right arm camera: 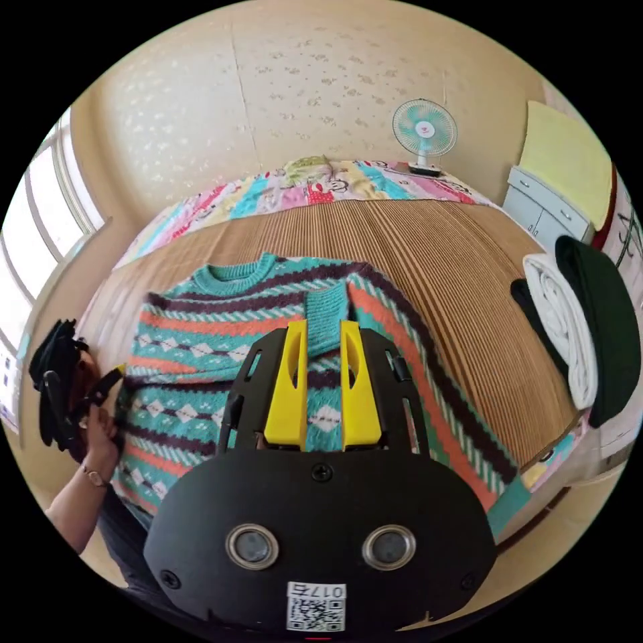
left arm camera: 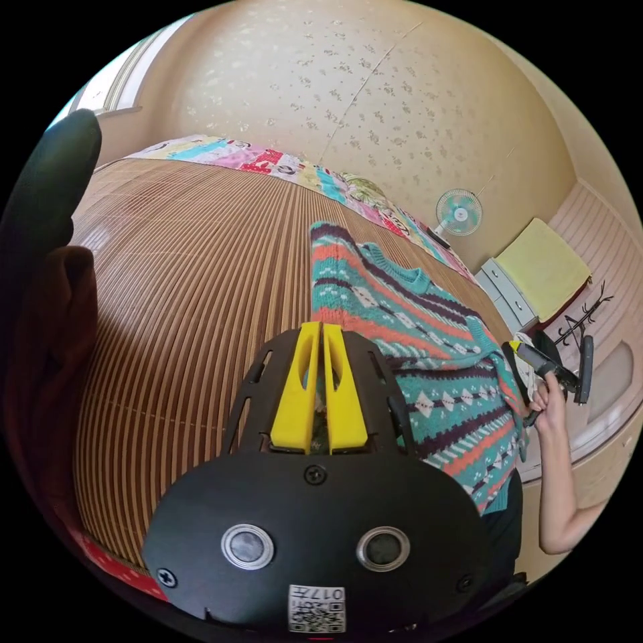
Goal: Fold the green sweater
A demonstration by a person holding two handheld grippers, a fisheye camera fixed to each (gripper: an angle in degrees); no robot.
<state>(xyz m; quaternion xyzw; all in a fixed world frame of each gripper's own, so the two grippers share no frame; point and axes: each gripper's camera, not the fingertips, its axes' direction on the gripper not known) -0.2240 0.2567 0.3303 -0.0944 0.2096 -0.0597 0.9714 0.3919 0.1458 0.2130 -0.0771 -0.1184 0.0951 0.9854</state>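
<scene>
Sweater (right arm camera: 221, 335) flat on mat (right arm camera: 455, 268), cuff between parted right fingers (right arm camera: 360, 388)

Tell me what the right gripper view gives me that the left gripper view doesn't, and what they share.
Right gripper view: the green sweater seen front-on and laid flat, a cuff folded over its chest between the jaws of the open right gripper, and rolled clothes at the mat's edge.
Left gripper view: the left gripper up close with its jaws nearly together, a coat rack and a dark red garment.
Both: the sweater, the bamboo mat, the patterned quilt and the fan.
</scene>
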